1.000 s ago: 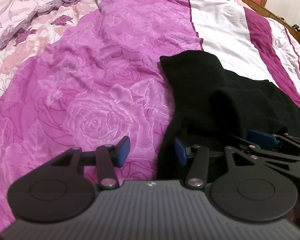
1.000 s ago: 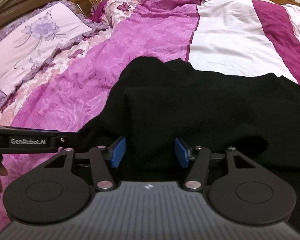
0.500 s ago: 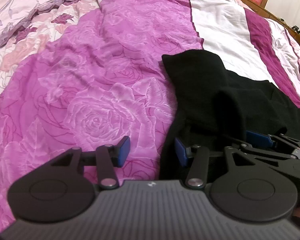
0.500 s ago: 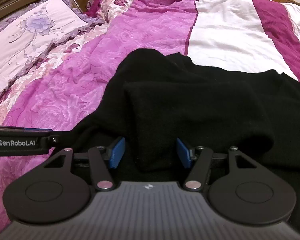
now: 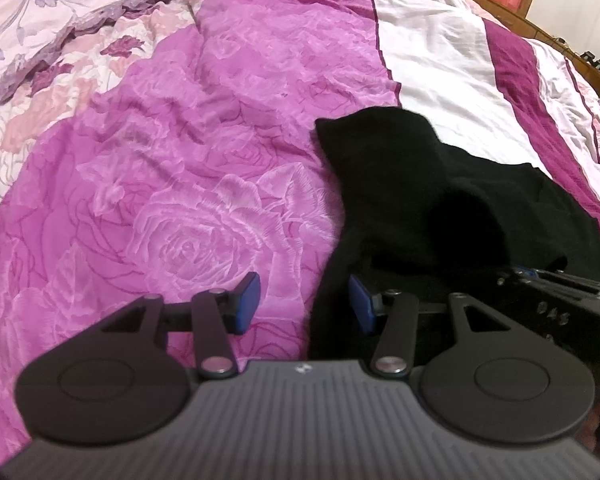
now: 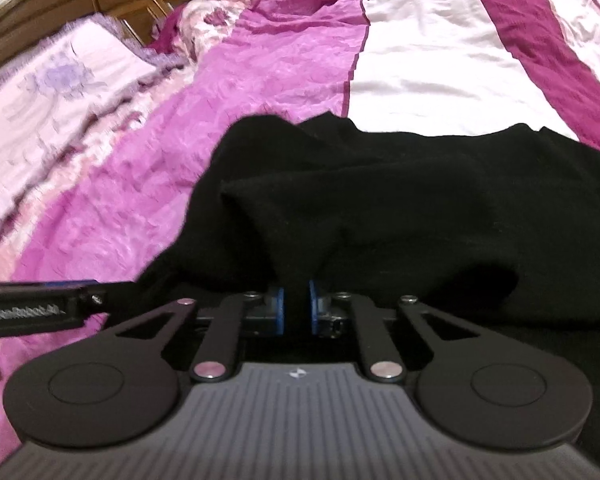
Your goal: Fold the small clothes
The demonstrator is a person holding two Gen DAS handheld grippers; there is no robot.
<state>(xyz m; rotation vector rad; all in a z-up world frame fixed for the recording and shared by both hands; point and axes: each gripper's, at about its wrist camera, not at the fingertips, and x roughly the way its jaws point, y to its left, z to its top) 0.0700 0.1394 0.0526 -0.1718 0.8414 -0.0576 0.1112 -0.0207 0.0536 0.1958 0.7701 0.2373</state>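
Note:
A black garment lies bunched on the pink and white bedspread; it fills the middle of the right wrist view. My left gripper is open, its blue pads straddling the garment's near left edge low over the bed. My right gripper is shut on a fold of the black garment, cloth pinched between the blue pads. The right gripper's body shows at the right of the left wrist view; the left gripper shows at the left edge of the right wrist view.
A floral pillow lies at the far left by the wooden headboard. The bed's wooden frame runs along the far right. A white band of the bedspread lies beyond the garment.
My right gripper has closed on a fold of the black garment; it was open half a second ago. The left gripper has stayed open at the garment's left edge.

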